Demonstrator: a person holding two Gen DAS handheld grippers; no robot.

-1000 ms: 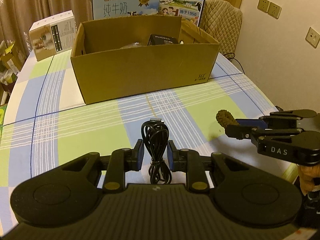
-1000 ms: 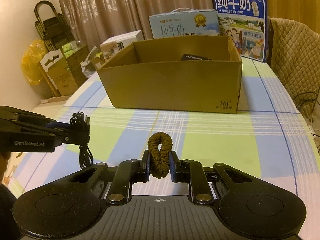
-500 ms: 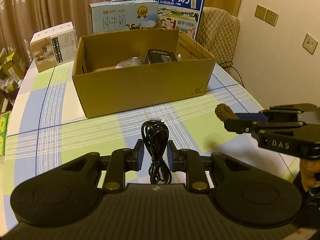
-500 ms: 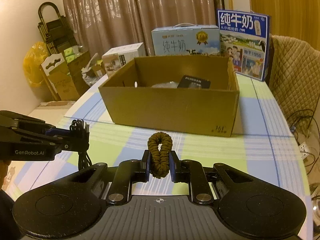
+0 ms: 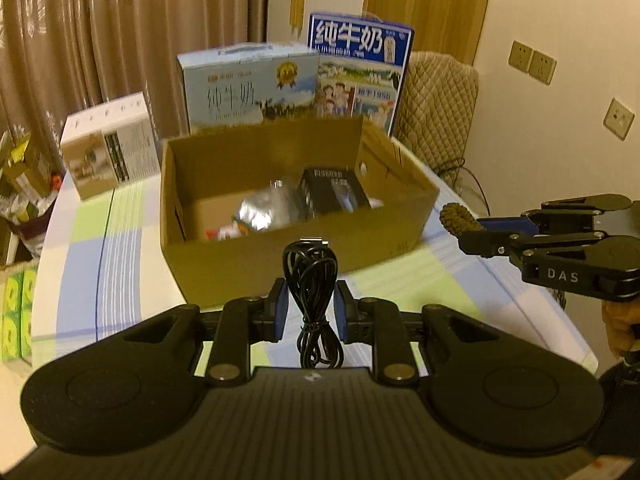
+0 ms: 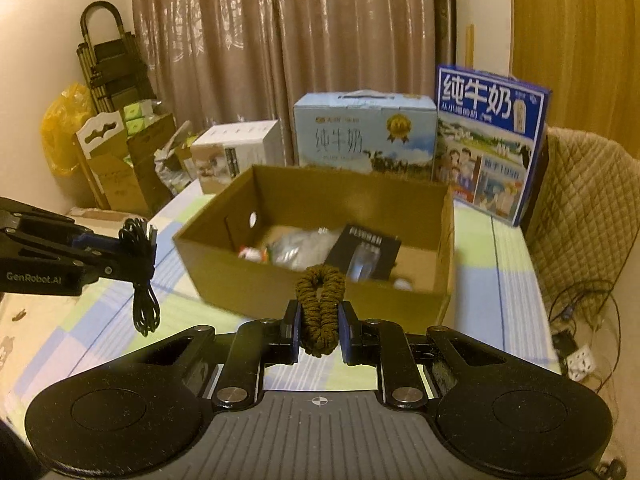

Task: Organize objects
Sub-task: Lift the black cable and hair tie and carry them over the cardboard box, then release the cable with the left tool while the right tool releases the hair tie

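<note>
Cable bundle (image 5: 310, 280) clamped upright in left gripper (image 5: 310, 312), rope loop (image 6: 320, 312) pinched in right gripper (image 6: 320, 330), both short of open cardboard box (image 5: 360, 240) directly ahead, left marginally nearer.

The left gripper (image 5: 310, 310), a black two-finger tool with blue pads, is seen at the lower centre of its own view, its jaws clamped on a bundle held upright between them. In the right wrist view it is seen at the left edge (image 6: 120, 246), level and pointing right. The right gripper (image 6: 319, 330), of the same black build, is likewise closed at lower centre. In the left view it is seen at the right edge (image 5: 476, 229), pointing left, with part of a hand (image 5: 620, 326) visible beneath it.
</note>
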